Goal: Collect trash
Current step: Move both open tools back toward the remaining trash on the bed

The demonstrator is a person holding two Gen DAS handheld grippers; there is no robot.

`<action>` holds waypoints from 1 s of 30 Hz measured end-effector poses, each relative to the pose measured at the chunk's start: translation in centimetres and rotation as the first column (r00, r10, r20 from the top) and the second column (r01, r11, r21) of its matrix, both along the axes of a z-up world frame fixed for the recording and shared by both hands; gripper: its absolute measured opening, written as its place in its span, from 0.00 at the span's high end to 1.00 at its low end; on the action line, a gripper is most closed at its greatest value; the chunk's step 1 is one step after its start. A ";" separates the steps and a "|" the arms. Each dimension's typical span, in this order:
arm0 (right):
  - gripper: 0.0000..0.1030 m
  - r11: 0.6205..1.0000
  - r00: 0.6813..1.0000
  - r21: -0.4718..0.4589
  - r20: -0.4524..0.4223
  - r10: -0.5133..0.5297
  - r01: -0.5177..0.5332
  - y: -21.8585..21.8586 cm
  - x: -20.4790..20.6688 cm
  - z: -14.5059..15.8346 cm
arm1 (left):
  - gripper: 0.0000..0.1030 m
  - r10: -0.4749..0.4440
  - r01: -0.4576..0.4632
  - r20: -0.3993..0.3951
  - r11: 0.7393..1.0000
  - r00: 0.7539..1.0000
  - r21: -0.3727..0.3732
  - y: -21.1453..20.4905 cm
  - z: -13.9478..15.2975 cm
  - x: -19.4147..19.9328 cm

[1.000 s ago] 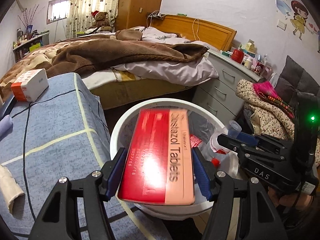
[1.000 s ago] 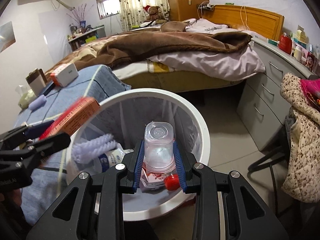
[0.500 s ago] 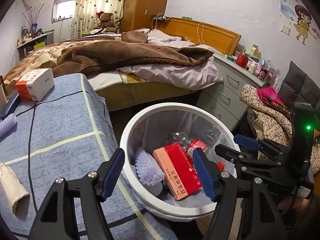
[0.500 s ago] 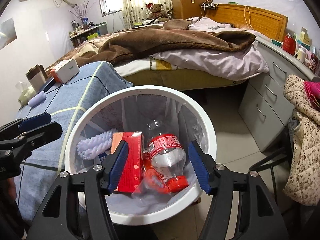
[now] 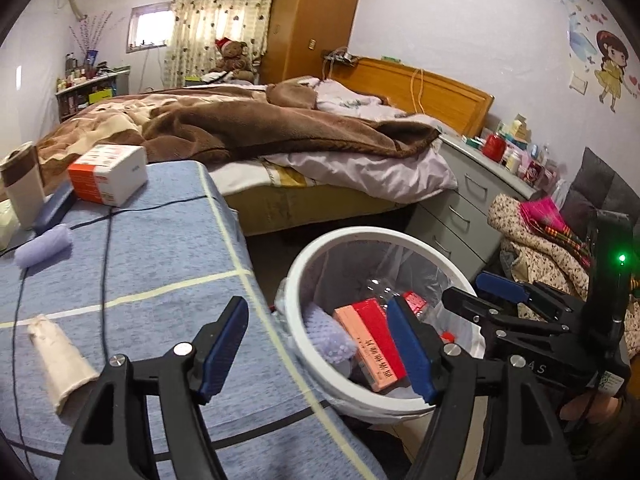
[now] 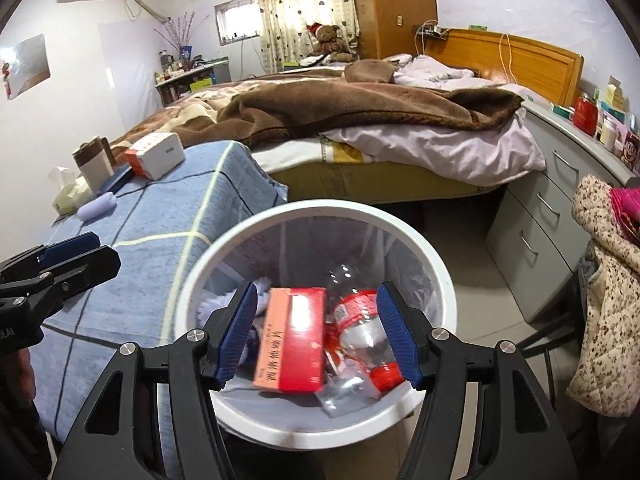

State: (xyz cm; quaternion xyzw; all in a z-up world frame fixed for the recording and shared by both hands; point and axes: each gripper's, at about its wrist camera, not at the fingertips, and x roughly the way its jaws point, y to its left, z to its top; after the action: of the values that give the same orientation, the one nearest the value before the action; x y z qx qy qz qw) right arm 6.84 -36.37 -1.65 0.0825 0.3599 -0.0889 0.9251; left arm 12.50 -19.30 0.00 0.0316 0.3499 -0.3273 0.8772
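Observation:
A white bin with a clear liner stands on the floor beside the blue-covered table. In it lie a red tablet box, a clear plastic bottle with a red label and cap, and a purple fuzzy roller. My left gripper hangs over the table's edge and the bin's left rim; its jaws are opening with nothing between them. My right gripper stands open above the bin, empty. On the table lie a beige paper roll and another purple roller.
An orange-and-white box, a cup, a dark case and a black cable are on the table. A bed stands behind, grey drawers to the right, and a chair piled with clothes near the bin.
The left gripper let go of the red box and the right let go of the bottle; both now lie in the bin. Both jaws opened, and the left gripper drew back towards the table.

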 end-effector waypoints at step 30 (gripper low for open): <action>0.36 0.953 0.953 0.031 0.041 0.301 -0.303 15.6 5.4 0.0 | 0.18 0.381 -0.381 0.050 0.924 0.923 -0.012 22.0 1.0 2.8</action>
State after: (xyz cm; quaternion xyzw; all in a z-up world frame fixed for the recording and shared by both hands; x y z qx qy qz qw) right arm 12.26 -20.81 -1.63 0.0453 0.3530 0.0617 0.9325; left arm 15.27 2.70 1.03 -0.0297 0.3263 -0.1499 0.9328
